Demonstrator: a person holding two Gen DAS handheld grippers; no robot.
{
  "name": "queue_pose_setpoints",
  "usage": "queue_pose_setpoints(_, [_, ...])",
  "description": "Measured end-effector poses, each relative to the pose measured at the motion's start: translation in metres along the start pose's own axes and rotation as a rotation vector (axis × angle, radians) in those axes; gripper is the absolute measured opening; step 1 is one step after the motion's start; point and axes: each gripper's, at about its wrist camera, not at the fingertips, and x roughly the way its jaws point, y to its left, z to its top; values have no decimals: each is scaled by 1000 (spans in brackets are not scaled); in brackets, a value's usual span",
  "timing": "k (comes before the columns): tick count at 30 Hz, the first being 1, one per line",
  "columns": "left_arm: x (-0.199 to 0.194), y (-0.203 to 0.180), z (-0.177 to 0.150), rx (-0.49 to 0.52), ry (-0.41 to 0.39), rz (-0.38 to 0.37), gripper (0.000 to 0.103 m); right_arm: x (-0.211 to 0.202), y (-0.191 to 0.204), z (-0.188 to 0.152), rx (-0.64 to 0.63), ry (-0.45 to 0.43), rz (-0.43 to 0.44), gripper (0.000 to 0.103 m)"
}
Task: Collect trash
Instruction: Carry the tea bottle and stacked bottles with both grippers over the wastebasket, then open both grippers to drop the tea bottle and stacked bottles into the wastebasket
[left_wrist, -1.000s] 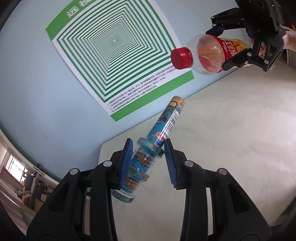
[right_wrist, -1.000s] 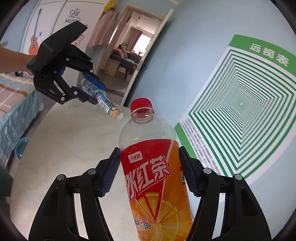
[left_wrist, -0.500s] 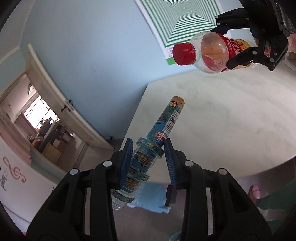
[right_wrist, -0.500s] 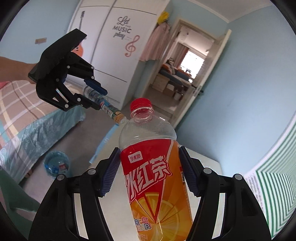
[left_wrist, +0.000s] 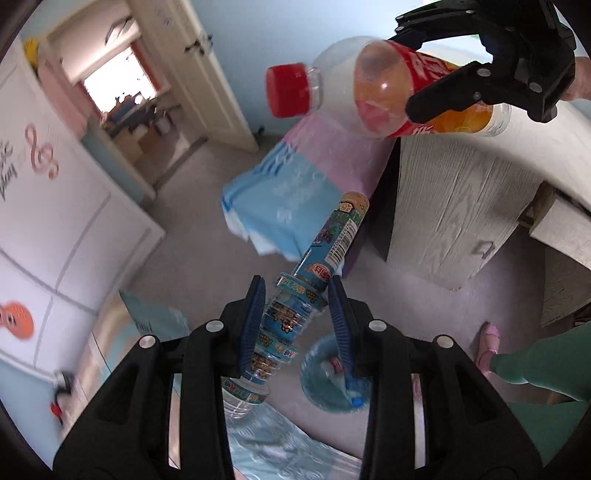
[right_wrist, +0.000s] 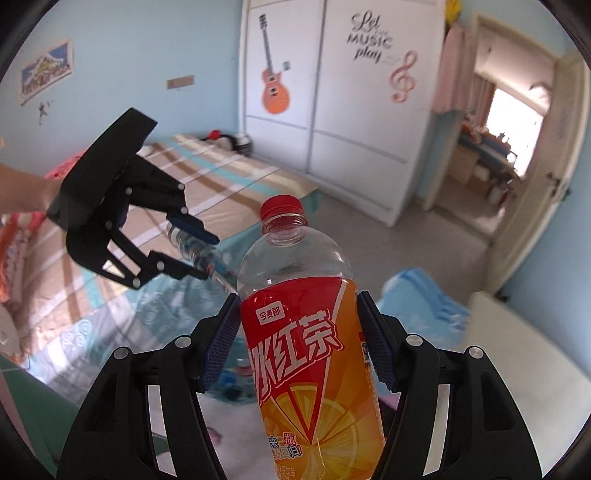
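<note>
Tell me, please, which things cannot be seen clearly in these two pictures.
- Blue bin, left wrist view: the left gripper finger covers its contents.
- Slim blue bottle: its base is blurred there; in the right wrist view the tea bottle hides its tip.
- Tea bottle base: cut off by the right wrist view's lower edge.
- Small label print: too small to read.

A bedroom with pale blue walls (right_wrist: 147, 55). A white wardrobe (right_wrist: 351, 122) bears guitar and music-note decals. A striped bed (right_wrist: 207, 184) lies beside it. The open door (right_wrist: 517, 122) lets in bright daylight. The floor (right_wrist: 424, 240) is grey.
</note>
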Motion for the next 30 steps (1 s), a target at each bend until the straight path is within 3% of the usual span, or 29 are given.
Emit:
queue_pose_setpoints(6, [67, 2, -91, -104, 137, -50, 33, 144, 17, -32, 122, 134, 182, 64])
queue_pose_setpoints(12, [158, 3, -170, -128, 269, -92, 33, 280, 38, -100, 253, 321, 243, 64])
queue_pose_setpoints(16, [206, 2, -201, -180, 335, -114, 33, 349, 51, -133, 321, 414, 270, 64])
queue_pose_setpoints(25, [281, -13, -246, -220, 488, -148, 34, 448, 67, -190, 409, 556, 255, 67])
queue_pose_setpoints(26, [293, -18, -248, -232, 502, -147, 42, 454, 67, -193, 422, 560, 259, 74])
queue_pose_setpoints(28, [297, -22, -250, -244, 517, -136, 53, 456, 65, -196, 420, 557, 238, 76])
queue_pose_setpoints(30, [306, -24, -254, -234, 535, -119, 57, 451, 62, -195, 409, 551, 232, 76])
